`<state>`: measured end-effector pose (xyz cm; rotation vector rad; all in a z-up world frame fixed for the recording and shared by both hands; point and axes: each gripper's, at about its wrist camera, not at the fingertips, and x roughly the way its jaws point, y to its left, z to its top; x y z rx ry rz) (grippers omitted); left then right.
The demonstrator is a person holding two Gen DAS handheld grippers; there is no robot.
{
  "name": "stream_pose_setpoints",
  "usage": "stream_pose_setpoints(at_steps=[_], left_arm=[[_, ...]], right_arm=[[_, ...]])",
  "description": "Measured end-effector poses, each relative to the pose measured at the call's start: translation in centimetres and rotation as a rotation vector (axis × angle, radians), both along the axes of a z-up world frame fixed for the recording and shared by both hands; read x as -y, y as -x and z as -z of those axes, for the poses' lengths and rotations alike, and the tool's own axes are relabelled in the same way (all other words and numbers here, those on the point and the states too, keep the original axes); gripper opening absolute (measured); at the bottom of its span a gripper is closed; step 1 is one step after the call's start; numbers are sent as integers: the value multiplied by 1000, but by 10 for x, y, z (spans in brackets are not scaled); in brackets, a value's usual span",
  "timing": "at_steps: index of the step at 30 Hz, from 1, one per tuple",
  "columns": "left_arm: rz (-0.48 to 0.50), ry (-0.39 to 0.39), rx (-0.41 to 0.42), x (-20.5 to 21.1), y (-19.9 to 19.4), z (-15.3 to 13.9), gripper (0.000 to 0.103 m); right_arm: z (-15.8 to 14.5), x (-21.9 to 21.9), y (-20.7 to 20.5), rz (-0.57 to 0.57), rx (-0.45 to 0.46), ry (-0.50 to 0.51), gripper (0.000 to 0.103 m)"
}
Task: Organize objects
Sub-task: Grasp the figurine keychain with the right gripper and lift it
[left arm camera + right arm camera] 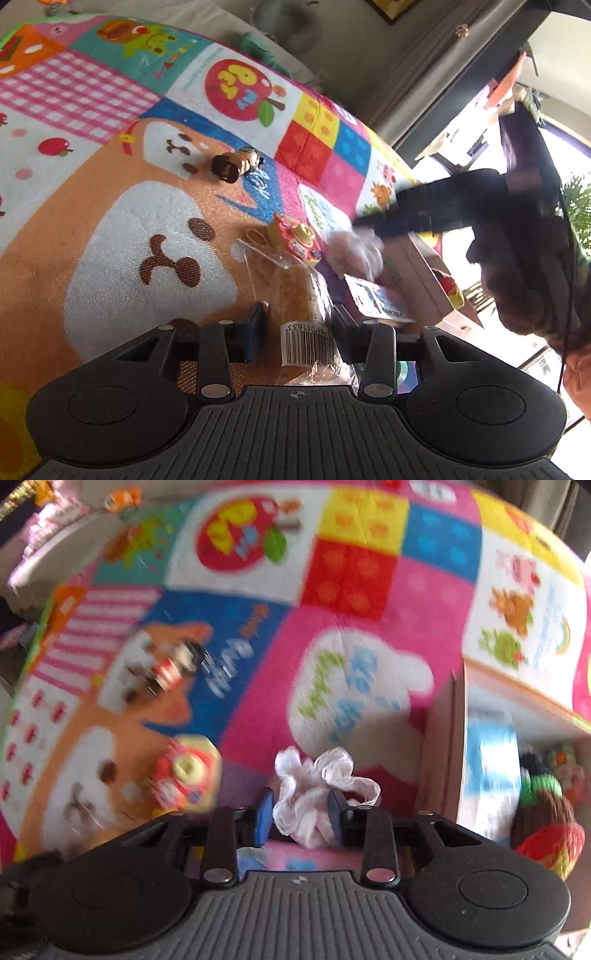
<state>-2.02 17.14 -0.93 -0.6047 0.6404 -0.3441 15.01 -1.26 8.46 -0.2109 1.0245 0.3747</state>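
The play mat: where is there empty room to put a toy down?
Free: the orange-and-white dog picture on the play mat, left of the bagged bread, and the pink checks beyond the brown toy. Crowded: around the red-and-yellow toy and the box.

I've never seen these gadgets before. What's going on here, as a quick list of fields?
surface: patchwork play mat
left tool: closed on a wrapped bread packet
right tool: gripping a white frilly scrunchie, near a cardboard box
loose on mat: brown toy figure, red and yellow toy
picture quality: right view blurred
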Motion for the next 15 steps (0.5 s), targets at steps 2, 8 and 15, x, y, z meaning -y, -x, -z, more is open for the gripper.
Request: stream_pose_setpoints(at_steps=[2,8,15], left_arm=[[1,-6,3,0,2,0,44],[0,-4,3,0,2,1,44],[-3,11,-3,-3,3,2,44]], right_arm=[[-7,-21,-8,-28,59,-48,65],[18,-93,-55,-14,33,-125,85],[53,-112,-71,-13,-15,-68,42]])
